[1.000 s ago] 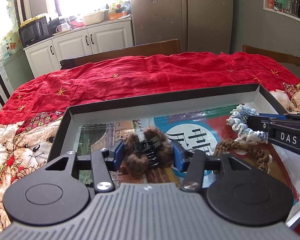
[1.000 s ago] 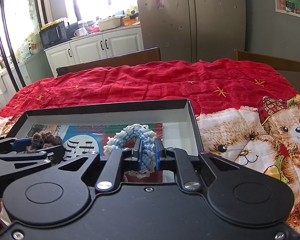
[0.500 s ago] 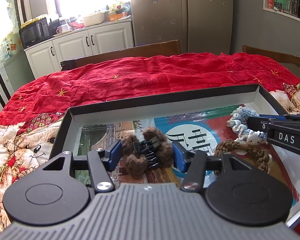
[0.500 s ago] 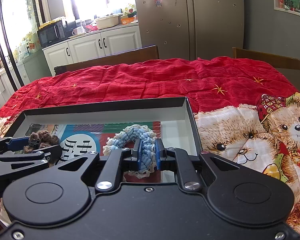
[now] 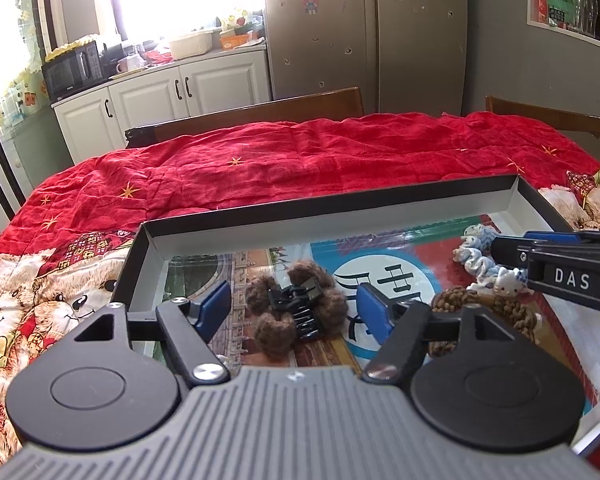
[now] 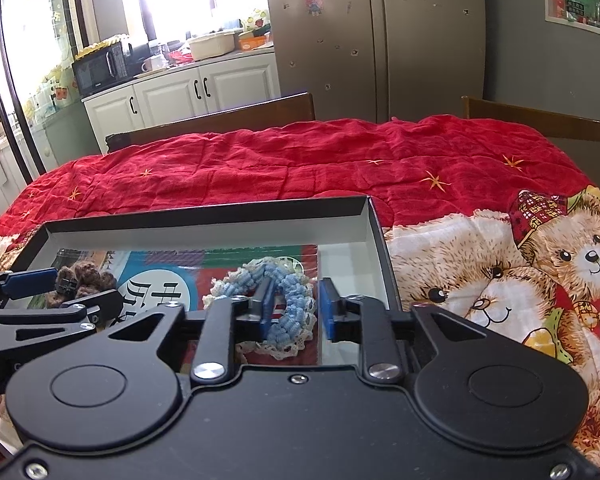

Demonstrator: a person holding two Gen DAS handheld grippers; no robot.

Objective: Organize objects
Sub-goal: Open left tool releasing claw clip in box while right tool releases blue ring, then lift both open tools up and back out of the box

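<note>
A shallow black box (image 5: 340, 204) with a printed sheet inside lies on the red quilt. In it lies a black hair claw with brown pompoms (image 5: 298, 312), between the spread fingers of my open left gripper (image 5: 294, 310), not gripped. My right gripper (image 6: 296, 308) is open; the blue and white crocheted scrunchie (image 6: 288, 292) lies in the box (image 6: 204, 216) between its fingers. The claw also shows at the left of the right wrist view (image 6: 80, 282). A brown braided scrunchie (image 5: 472, 298) lies beside the blue one (image 5: 480, 256) in the left wrist view.
The red quilt with teddy bear prints (image 6: 500, 272) covers the table around the box. Wooden chairs (image 5: 260, 110) stand at the far side. Kitchen cabinets (image 5: 160, 96) and a fridge (image 5: 364, 28) are behind.
My right gripper has opened and let go of the blue scrunchie, which now lies in the box. My left gripper has opened wider around the claw.
</note>
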